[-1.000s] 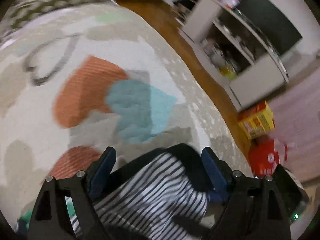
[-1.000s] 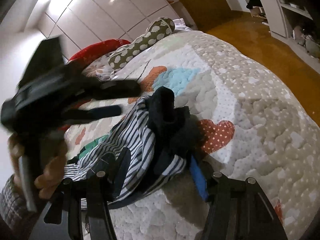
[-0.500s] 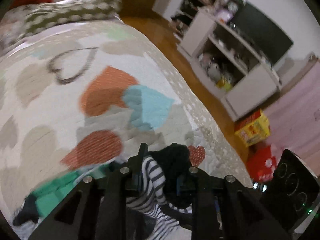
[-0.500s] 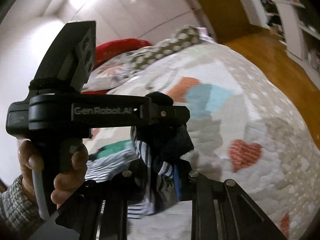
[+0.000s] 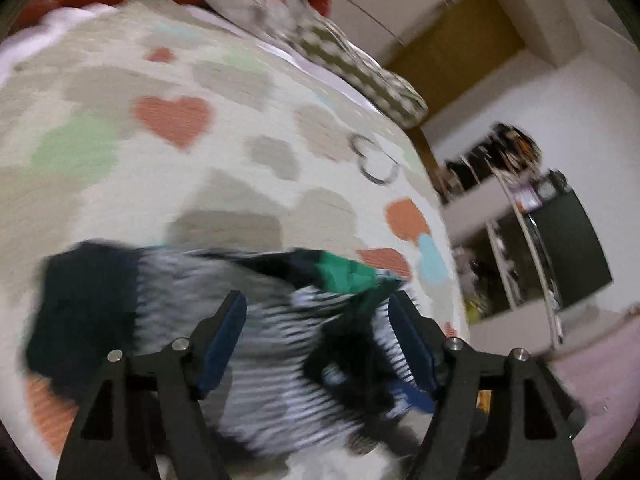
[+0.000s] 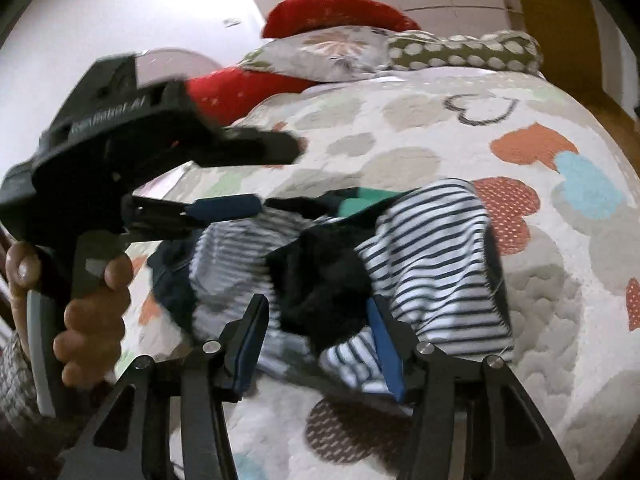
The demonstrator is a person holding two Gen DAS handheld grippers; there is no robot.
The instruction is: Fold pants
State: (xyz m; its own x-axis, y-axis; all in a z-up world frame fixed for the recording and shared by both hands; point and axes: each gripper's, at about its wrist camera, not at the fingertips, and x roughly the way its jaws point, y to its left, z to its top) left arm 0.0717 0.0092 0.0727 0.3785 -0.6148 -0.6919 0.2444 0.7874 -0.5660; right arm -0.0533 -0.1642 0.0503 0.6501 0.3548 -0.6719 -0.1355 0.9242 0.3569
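Note:
The striped black-and-white pants (image 6: 432,264) with dark cuffs and a green patch lie crumpled on the heart-patterned quilt (image 6: 560,320). They also show blurred in the left wrist view (image 5: 256,344). My left gripper (image 5: 316,320) is open, its blue pads spread above the pants; it also shows from the side in the right wrist view (image 6: 240,184). My right gripper (image 6: 316,328) is open, its jaws on either side of a dark bunched fold of the pants, not closed on it.
Red and patterned pillows (image 6: 344,40) lie at the head of the bed. A spotted bolster (image 6: 464,52) lies beside them. A white shelf unit with a dark screen (image 5: 560,240) stands off the bed's right edge, over the wooden floor.
Both grippers were shut on the pants half a second ago and are now open. The pants have dropped onto the quilt. The left gripper has swung toward the head of the bed.

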